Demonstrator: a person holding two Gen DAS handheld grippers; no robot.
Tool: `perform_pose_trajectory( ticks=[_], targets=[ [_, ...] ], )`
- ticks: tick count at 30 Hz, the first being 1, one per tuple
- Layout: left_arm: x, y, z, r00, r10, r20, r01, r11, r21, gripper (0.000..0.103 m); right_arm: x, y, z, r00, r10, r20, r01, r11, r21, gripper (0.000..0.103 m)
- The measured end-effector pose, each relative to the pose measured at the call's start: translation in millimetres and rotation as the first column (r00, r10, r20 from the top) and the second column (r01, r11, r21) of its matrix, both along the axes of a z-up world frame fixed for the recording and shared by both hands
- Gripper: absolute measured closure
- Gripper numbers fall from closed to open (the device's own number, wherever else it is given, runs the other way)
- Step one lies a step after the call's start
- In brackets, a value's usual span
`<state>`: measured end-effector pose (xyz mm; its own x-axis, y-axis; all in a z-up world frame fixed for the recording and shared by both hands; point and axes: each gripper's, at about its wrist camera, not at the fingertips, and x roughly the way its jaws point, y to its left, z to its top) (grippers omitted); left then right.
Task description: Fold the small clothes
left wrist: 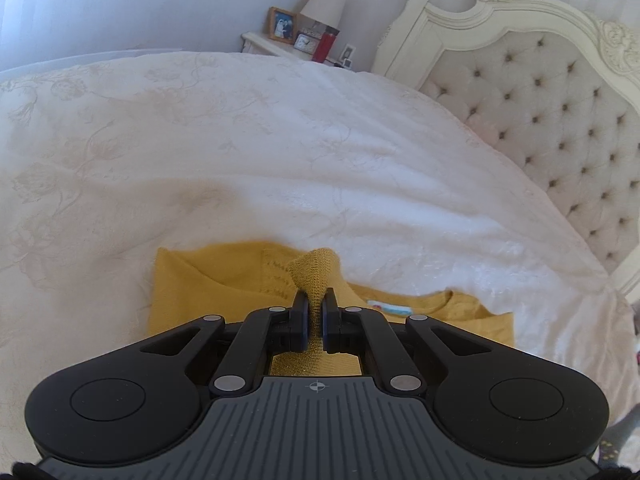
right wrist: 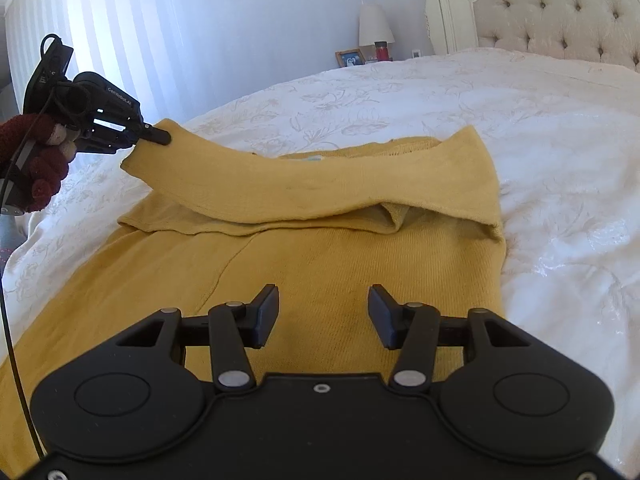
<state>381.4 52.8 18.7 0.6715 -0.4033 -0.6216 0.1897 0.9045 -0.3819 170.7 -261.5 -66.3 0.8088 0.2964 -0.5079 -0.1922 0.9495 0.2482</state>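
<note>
A mustard-yellow knit sweater (right wrist: 320, 248) lies flat on the white bedspread (right wrist: 480, 112). My left gripper (left wrist: 314, 300) is shut on the cuff of one yellow sleeve (left wrist: 314, 270). In the right wrist view the left gripper (right wrist: 158, 136) holds that sleeve (right wrist: 280, 184) lifted and stretched across the sweater's chest, near the collar. My right gripper (right wrist: 323, 312) is open and empty, hovering just above the sweater's lower body. A label (left wrist: 390, 309) shows inside the neckline.
A tufted cream headboard (left wrist: 560, 100) stands at the right. A bedside table (left wrist: 272, 44) at the back carries a lamp (left wrist: 324, 0), a photo frame, a clock and a red bottle (left wrist: 325, 46). White bedspread (left wrist: 200, 140) spreads beyond the sweater.
</note>
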Motion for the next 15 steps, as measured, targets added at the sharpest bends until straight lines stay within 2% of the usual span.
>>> perform_pose_trajectory(
  ticks=[2,4,7,11,15],
  targets=[
    [0,-11,17,0.999,-0.039,0.021,0.039,0.999,-0.017,0.098,6,-1,6,1.0,0.007,0.009,-0.007,0.999,0.04,0.042],
    [2,-22,33,0.997,-0.068,0.043,0.07,0.997,-0.04,0.098,17,1,9,1.0,0.012,0.016,-0.012,0.999,0.037,0.039],
    [4,-37,57,0.99,-0.108,0.086,0.114,0.991,-0.068,0.098,37,3,9,1.0,0.015,0.016,-0.015,1.0,0.023,0.039],
    [4,-54,82,0.98,-0.139,0.142,0.15,0.986,-0.071,0.098,68,4,4,0.999,0.034,-0.025,-0.034,0.999,0.013,0.039],
    [4,-66,92,0.969,-0.176,0.171,0.188,0.981,-0.056,0.097,88,1,-3,0.998,0.027,-0.051,-0.026,1.0,0.012,0.039]
  ],
)
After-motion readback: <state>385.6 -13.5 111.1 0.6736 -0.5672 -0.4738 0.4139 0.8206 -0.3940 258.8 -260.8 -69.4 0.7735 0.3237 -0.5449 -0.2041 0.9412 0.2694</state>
